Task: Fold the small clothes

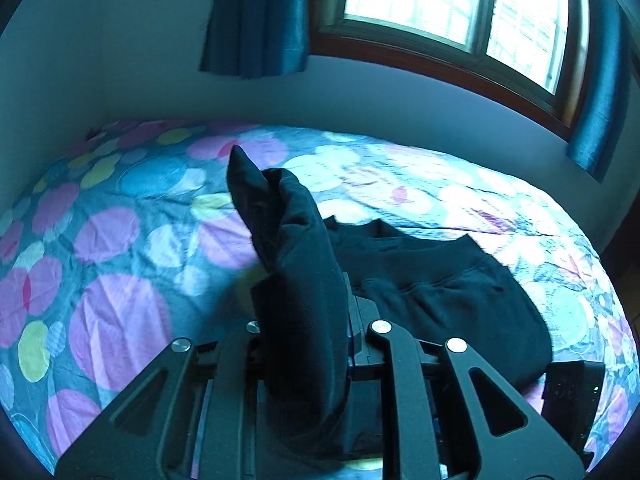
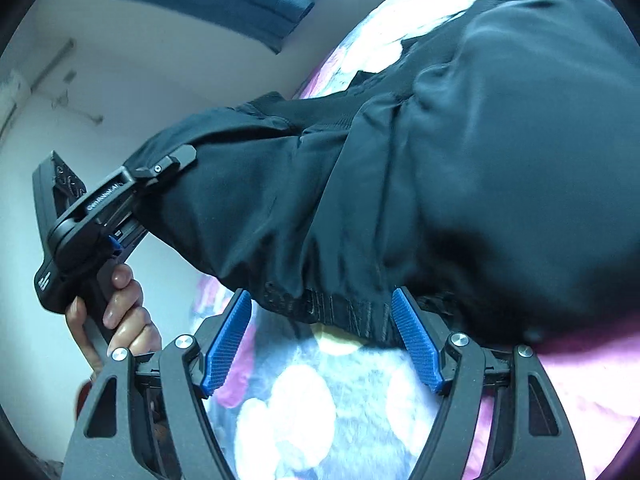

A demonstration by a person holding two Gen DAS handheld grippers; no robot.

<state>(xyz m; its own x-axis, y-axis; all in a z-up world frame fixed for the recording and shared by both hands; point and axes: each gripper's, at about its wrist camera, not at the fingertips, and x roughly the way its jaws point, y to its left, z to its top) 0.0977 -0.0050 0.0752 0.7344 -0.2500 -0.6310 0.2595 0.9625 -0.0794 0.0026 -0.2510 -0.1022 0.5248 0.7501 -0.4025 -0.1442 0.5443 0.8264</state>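
Garment (image 2: pixel 480 168): black cloth, matt, faintly sheened, with a ribbed band. Bedspread (image 1: pixel 120 240): printed cloth, lightly creased. Right gripper (image 2: pixel 320 336): matt black plastic arms, bright metal rivets, blue textured pads (image 2: pixel 416 344). Window frame (image 1: pixel 440 64): brown wood. Curtain (image 1: pixel 256 20): blue cloth, slightly glossy.

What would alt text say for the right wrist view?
A black garment fills the view, its elastic hem lying between the open blue pads of the right claw. At left, a hand lifts one corner with the left claw above a circle-patterned bedspread.
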